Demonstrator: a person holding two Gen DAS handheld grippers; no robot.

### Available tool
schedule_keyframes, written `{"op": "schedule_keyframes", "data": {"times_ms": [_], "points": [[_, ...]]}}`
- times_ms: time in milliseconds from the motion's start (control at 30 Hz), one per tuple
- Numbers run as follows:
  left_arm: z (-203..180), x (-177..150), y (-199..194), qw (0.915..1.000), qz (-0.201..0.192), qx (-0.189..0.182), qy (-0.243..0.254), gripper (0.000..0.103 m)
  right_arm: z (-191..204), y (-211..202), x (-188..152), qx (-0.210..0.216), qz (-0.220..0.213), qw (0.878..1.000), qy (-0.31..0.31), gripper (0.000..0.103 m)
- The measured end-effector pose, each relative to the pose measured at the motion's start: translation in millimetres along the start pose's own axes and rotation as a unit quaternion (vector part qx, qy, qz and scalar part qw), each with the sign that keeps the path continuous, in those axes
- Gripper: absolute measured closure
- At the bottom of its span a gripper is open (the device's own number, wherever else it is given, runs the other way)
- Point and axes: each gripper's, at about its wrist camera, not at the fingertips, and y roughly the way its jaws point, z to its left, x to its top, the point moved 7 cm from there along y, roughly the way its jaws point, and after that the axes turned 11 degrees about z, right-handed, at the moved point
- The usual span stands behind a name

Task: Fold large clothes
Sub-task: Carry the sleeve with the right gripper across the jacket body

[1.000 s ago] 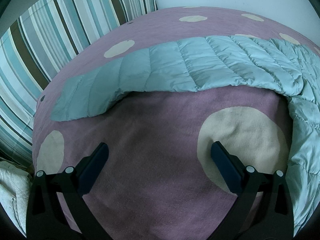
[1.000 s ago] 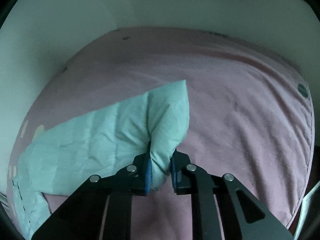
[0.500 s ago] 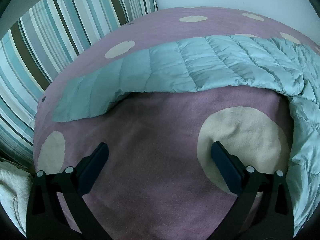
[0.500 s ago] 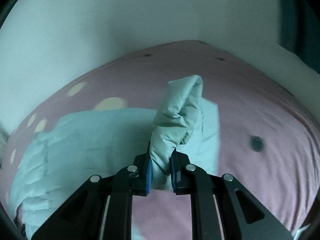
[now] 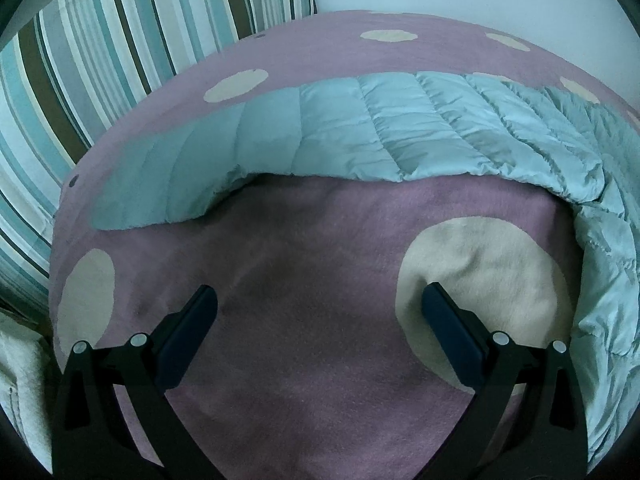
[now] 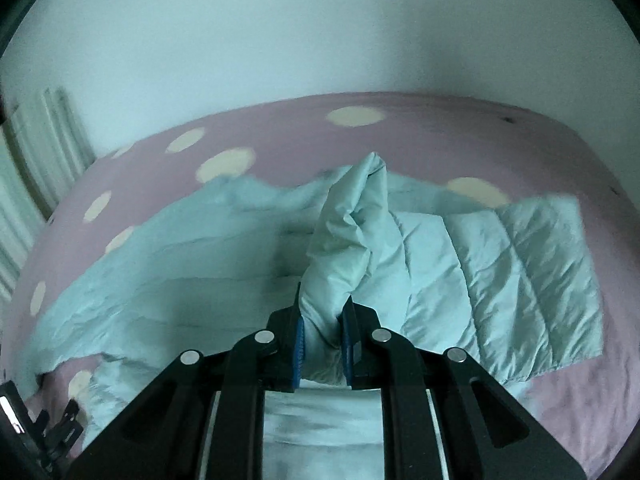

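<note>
Your right gripper point(image 6: 324, 322) clamps the quilted jacket's point(image 6: 500, 272) sleeve at 12 o'clock; left gripper point(image 5: 320, 312) spread wide, empty, over the blanket point(image 5: 312, 240).

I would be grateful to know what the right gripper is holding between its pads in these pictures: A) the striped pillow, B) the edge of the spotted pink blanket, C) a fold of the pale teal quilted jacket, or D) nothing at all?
C: the right gripper is shut on a bunched fold of the quilted jacket.
</note>
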Motion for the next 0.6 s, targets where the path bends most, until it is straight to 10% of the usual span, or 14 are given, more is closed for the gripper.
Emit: {"op": "schedule_keyframes", "data": {"times_ms": [600], "points": [[1, -1, 3, 0.9997, 0.006, -0.02, -0.011, 0.002, 154, 68, -29, 0.03, 0.086, 0.987, -0.129, 0.088]]}}
